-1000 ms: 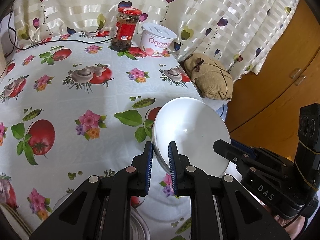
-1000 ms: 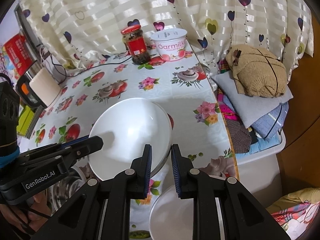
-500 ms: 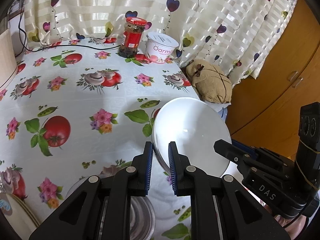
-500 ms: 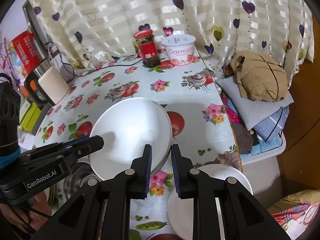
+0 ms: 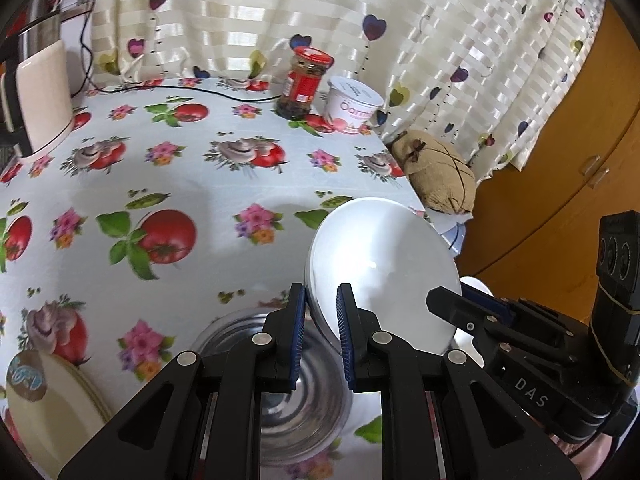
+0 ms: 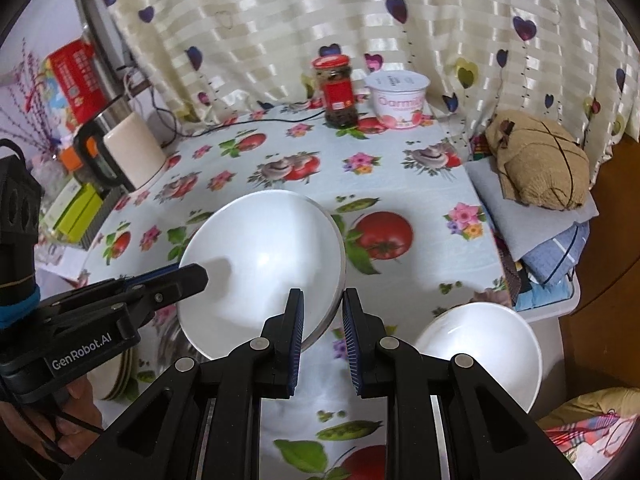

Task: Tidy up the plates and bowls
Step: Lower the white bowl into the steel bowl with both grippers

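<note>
A white bowl (image 5: pixel 384 264) is held in the air above the table, tilted, by both grippers. My left gripper (image 5: pixel 320 320) is shut on its left rim. My right gripper (image 6: pixel 322 322) is shut on its right rim; the bowl shows in the right wrist view (image 6: pixel 260 268) too. A steel bowl (image 5: pixel 296 392) stands on the table right below it. A second white bowl (image 6: pixel 480 344) stands at the table's right front edge. A stack of cream plates (image 5: pixel 44 408) lies at the front left.
A red-lidded jar (image 5: pixel 304 80) and a yoghurt tub (image 5: pixel 352 106) stand at the back by the curtain. A kettle (image 6: pixel 120 152) with a black cable stands back left. Folded cloths and a brown bundle (image 6: pixel 536 164) lie off the table's right edge.
Both grippers have lifted the white bowl and pulled it back toward the front. The steel bowl, the plates and the second white bowl have come into view below.
</note>
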`<state>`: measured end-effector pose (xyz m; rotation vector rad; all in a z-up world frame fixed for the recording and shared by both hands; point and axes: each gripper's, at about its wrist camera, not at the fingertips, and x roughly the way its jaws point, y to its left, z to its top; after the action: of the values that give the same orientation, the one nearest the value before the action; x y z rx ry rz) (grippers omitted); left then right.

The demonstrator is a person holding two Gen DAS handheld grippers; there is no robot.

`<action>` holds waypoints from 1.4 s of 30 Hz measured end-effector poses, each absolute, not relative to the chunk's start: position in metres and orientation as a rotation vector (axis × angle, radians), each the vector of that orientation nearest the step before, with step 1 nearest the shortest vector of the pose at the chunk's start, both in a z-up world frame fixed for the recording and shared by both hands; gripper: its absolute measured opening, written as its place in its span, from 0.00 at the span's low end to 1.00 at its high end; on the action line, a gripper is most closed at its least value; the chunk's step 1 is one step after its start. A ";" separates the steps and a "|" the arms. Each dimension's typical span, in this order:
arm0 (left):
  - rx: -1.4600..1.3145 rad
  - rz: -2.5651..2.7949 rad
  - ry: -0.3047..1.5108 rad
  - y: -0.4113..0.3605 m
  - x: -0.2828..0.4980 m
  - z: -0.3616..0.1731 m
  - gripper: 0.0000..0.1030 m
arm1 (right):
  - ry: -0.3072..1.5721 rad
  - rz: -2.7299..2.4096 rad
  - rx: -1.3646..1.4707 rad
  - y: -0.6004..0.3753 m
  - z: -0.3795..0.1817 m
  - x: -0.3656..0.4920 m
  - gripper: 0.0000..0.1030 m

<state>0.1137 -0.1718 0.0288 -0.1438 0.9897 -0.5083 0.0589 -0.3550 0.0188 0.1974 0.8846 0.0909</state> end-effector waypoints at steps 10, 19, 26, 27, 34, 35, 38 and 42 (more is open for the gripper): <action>-0.168 -0.461 0.990 -0.139 0.099 0.027 0.16 | 0.898 0.146 0.173 -0.322 0.017 0.052 0.19; -0.173 -0.417 1.017 -0.119 0.087 0.017 0.16 | 0.929 0.195 0.169 -0.300 0.008 0.046 0.19; -0.178 -0.396 1.055 -0.113 0.085 0.003 0.16 | 0.964 0.220 0.167 -0.292 -0.004 0.047 0.19; -0.179 -0.394 1.060 -0.112 0.084 0.002 0.16 | 0.970 0.221 0.167 -0.291 -0.006 0.047 0.19; -0.179 -0.383 1.088 -0.111 0.084 -0.008 0.16 | 1.008 0.230 0.168 -0.288 -0.019 0.049 0.19; -0.179 -0.382 1.092 -0.111 0.084 -0.009 0.16 | 1.011 0.232 0.169 -0.287 -0.020 0.050 0.19; -0.180 -0.379 1.104 -0.111 0.084 -0.013 0.16 | 1.019 0.237 0.168 -0.286 -0.023 0.050 0.20; -0.183 -0.378 1.115 -0.110 0.084 -0.017 0.16 | 1.030 0.243 0.170 -0.286 -0.026 0.051 0.21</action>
<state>0.0837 -0.1098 -0.0166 -0.1834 1.1147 -0.3783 0.0512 -0.2860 -0.0258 0.1701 1.0300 0.2429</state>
